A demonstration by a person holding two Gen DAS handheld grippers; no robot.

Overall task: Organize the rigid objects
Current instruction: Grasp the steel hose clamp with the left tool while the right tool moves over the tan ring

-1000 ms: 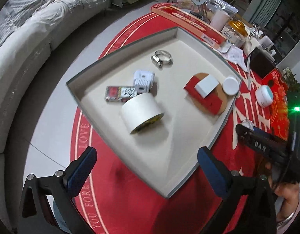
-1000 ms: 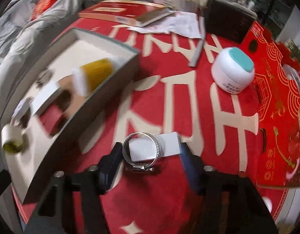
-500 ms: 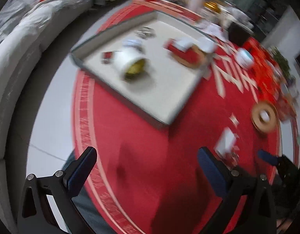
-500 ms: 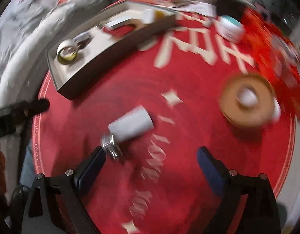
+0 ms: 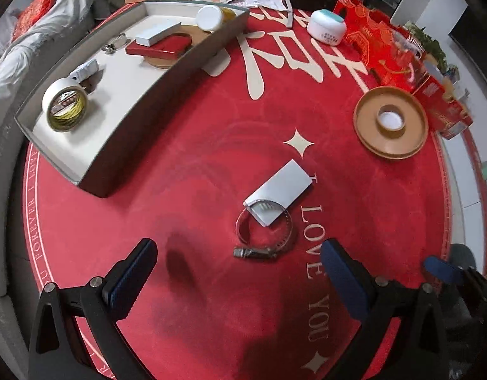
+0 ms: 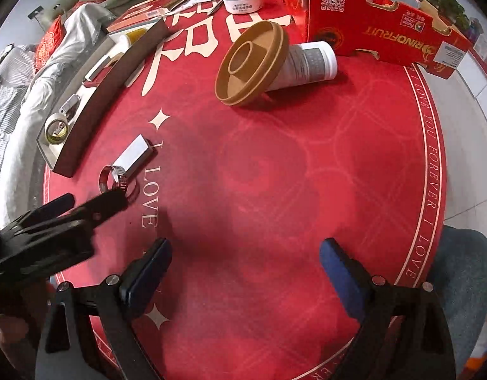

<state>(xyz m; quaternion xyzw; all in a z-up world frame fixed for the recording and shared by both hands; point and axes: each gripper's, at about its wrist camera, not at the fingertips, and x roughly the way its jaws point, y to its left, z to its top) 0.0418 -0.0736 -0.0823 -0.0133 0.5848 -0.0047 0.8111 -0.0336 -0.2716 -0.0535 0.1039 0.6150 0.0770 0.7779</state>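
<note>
Just ahead of the open, empty left hand-held gripper [image 5: 237, 272], at twelve o'clock, the clamp [image 5: 264, 232] lies against the block [image 5: 279, 188] on the surface: light, stiff, slippery steel, best pinched across its band.

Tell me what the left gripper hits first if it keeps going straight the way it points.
Most likely the metal hose clamp lying on the red tablecloth, between the open left gripper's fingers and just ahead of them. One end of the white block sits inside the ring. Depth is uncertain.
</note>
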